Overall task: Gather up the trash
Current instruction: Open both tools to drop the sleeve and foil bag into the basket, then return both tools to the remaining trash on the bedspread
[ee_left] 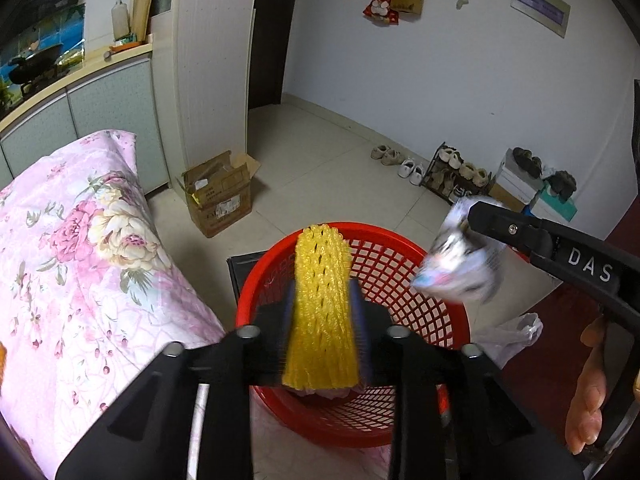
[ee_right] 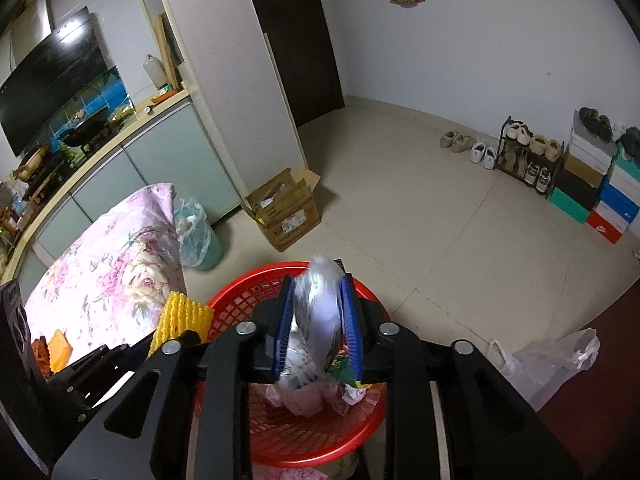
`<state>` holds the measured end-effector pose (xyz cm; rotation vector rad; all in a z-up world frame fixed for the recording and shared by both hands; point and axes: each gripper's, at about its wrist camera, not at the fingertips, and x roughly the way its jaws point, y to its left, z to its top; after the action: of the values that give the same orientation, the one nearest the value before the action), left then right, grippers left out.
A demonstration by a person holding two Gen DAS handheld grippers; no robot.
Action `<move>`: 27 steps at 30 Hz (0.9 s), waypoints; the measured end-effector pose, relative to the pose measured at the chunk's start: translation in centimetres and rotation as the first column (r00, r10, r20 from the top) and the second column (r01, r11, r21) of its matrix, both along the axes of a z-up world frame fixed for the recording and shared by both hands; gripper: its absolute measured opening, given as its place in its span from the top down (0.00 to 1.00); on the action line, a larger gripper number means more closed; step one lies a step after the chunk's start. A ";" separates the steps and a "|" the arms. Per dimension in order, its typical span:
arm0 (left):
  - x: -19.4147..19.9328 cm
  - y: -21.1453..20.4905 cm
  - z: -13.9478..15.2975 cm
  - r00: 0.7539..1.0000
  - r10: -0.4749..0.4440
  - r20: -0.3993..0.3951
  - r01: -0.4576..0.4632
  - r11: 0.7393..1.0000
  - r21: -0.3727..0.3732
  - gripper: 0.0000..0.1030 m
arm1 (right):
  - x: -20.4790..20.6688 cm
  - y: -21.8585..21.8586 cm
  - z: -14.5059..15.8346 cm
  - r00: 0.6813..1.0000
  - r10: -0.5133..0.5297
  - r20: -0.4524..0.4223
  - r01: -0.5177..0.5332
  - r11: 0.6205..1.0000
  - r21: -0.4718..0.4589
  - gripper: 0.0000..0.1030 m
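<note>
My left gripper [ee_left: 322, 300] is shut on a yellow foam fruit net [ee_left: 322, 308] and holds it over the red mesh basket [ee_left: 400, 276]. My right gripper [ee_right: 318, 308] is shut on a crumpled silvery wrapper [ee_right: 320, 304] above the same basket [ee_right: 248, 292]. In the left wrist view the wrapper [ee_left: 456, 264] hangs blurred at the basket's right rim. The foam net [ee_right: 180, 316] also shows at the left in the right wrist view. Crumpled pink and white trash [ee_right: 308, 398] lies in the basket.
A pink floral quilt [ee_left: 80, 264] lies to the left. An open cardboard box [ee_right: 286, 210] and a lined green bin [ee_right: 198, 236] stand on the tiled floor. A clear plastic bag [ee_right: 548, 364] lies at the right. A shoe rack [ee_right: 528, 156] and shoeboxes [ee_right: 600, 184] line the far wall.
</note>
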<state>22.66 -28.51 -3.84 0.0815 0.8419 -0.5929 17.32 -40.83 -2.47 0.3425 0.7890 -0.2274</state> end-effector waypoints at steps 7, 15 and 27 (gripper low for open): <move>-0.6 0.5 1.0 0.999 0.006 0.042 -0.006 1.000 0.002 0.43 | -0.2 0.1 0.5 1.000 -0.008 0.017 0.008 1.000 0.011 0.67; -1.4 2.9 2.7 0.996 0.044 0.076 -0.042 0.999 -0.025 0.35 | -0.7 0.7 1.5 0.999 0.004 0.052 -0.005 1.000 0.008 0.63; -4.5 9.3 5.3 0.984 0.116 0.134 -0.113 0.993 -0.030 0.35 | -1.3 3.5 2.8 0.993 0.067 0.096 -0.065 0.998 -0.021 0.59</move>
<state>18.20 -19.24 1.48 0.0516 0.7032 -0.4831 16.01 -37.32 0.33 0.3083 0.7010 -0.1545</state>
